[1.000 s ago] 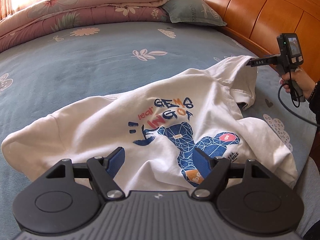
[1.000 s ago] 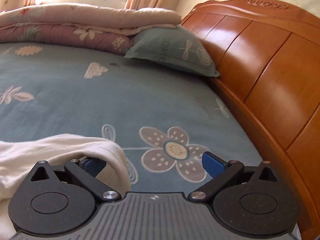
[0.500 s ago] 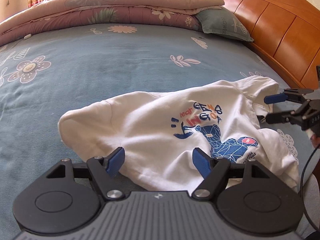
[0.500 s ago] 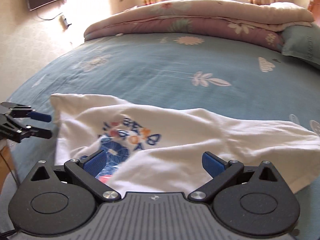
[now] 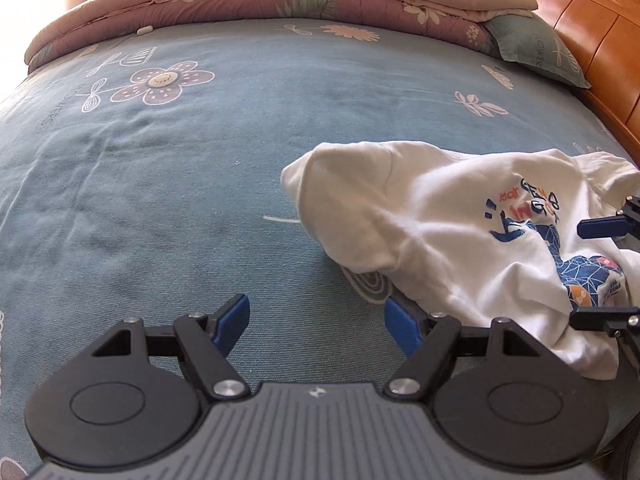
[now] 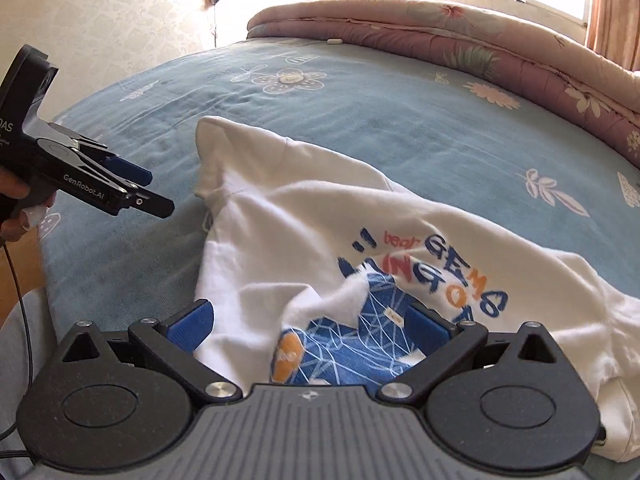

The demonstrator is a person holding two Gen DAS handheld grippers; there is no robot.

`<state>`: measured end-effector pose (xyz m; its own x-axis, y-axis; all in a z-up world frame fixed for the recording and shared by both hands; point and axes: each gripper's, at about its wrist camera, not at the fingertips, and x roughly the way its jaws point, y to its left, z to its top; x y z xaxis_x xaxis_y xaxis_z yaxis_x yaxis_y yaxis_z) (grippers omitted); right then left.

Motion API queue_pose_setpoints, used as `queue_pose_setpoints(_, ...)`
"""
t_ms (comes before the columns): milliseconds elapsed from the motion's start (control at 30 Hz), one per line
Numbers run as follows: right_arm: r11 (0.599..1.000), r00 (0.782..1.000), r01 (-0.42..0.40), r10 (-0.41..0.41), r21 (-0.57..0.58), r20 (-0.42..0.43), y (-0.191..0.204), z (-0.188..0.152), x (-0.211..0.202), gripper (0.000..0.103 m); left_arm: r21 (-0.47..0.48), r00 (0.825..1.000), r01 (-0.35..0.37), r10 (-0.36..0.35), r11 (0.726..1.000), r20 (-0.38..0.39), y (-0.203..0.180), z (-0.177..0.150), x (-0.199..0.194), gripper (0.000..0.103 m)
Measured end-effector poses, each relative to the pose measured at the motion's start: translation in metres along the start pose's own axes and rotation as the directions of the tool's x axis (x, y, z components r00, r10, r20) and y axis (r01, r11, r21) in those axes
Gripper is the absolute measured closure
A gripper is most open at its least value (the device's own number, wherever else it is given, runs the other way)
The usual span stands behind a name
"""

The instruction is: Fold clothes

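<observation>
Left wrist: T-shirt rumpled, long axis left-right across bed.

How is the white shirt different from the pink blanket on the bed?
The shirt lies crumpled in a loose heap near the grippers, while the blanket is folded in a neat, long stack at the far edge. The shirt is white with a blue picture and letters; the blanket is pink with flowers. The shirt looks thin, the blanket thick and puffy. Both rest on the blue bed.

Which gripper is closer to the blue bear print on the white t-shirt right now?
Right. The right gripper hangs open directly over the blue bear print on the white t-shirt; the left gripper, open, is over the blue floral bedsheet beside the shirt's edge.
</observation>
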<state>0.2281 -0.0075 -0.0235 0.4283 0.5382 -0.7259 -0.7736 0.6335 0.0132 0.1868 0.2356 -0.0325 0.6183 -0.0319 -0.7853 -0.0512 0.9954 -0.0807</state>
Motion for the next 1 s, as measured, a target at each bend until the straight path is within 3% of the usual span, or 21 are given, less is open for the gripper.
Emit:
queue_pose_setpoints(167, 0.987, 0.998, 0.047, -0.051, -0.151, -0.023, 0.051, 0.025, 0.053, 0.0, 0.008, 1.0, 0.014, -0.014, 1.0, 0.025, 0.004, 0.003, -0.006, 0.028)
queue_pose_setpoints(267, 0.954, 0.978, 0.188, -0.204, -0.235, -0.045, 0.059, 0.025, 0.078, 0.0, 0.023, 0.999, 0.023, -0.024, 0.999, 0.039, 0.004, 0.003, -0.01, 0.028)
queue_pose_setpoints(400, 0.938, 0.947, 0.317, -0.32, -0.138, -0.003, 0.022, 0.029, 0.061, 0.0, 0.058, 0.997, 0.054, -0.058, 0.997, 0.053, -0.003, 0.003, -0.007, 0.027)
queue_pose_setpoints(533, 0.915, 0.914, 0.403, -0.403, -0.013, -0.038, -0.033, 0.03, 0.054, 0.0, 0.088, 0.994, 0.088, -0.093, 0.992, 0.051, -0.021, 0.005, 0.007, 0.027)
queue_pose_setpoints(667, 0.907, 0.919, 0.395, -0.39, 0.148, -0.059, -0.076, 0.023, 0.047, 0.0, 0.144, 0.991, 0.103, -0.114, 0.984, 0.069, -0.045, 0.009, 0.017, 0.027)
queue_pose_setpoints(733, 0.901, 0.927, 0.376, -0.37, 0.217, -0.067, -0.087, 0.019, 0.046, 0.0, 0.176, 0.991, 0.078, -0.095, 0.981, 0.095, -0.058, 0.012, 0.024, 0.027)
queue_pose_setpoints(900, 0.906, 0.933, 0.36, -0.357, 0.225, -0.054, -0.081, 0.013, 0.044, 0.0, 0.219, 0.987, -0.051, 0.016, 0.974, 0.159, -0.072, 0.023, 0.055, 0.027)
queue_pose_setpoints(1000, 0.91, 0.939, 0.341, -0.341, 0.234, -0.041, -0.078, 0.014, 0.039, 0.0, 0.199, 0.985, -0.092, 0.059, 0.976, 0.163, -0.066, 0.028, 0.072, 0.026)
